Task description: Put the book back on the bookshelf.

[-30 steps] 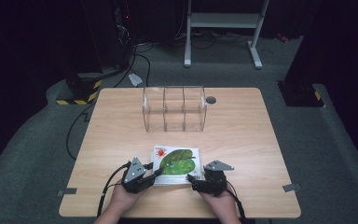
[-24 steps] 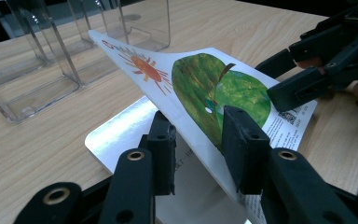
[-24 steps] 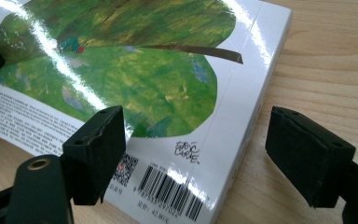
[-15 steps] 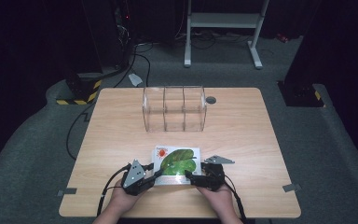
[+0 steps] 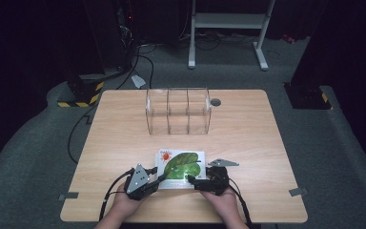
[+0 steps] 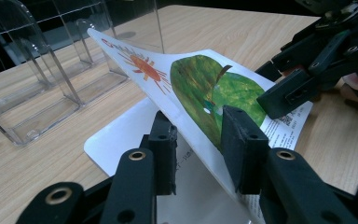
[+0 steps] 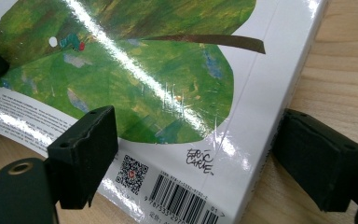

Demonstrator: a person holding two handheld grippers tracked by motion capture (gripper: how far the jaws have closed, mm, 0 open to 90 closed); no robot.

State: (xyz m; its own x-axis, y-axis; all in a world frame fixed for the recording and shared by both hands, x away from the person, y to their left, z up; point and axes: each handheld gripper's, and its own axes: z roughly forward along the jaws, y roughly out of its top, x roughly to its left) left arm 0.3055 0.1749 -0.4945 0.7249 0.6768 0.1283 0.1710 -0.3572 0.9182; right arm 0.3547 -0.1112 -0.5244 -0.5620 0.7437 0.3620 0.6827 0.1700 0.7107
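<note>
The picture book (image 5: 181,164) lay on the worktop (image 5: 248,138) near its front edge, well apart from the clear divided rack (image 5: 177,110). The left gripper (image 6: 198,154) stood released, its jaws straddling the lifted cover. The right gripper (image 7: 193,158) stood released, its jaws bracketing the book's spine corner.

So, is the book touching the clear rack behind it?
Apart. The high view shows the book lying nearer the person, with a strip of bare table between it and the clear rack.

Glossy paper book (image 7: 168,84), wood-grain table (image 5: 248,129), clr plastic rack (image 5: 177,110).
</note>
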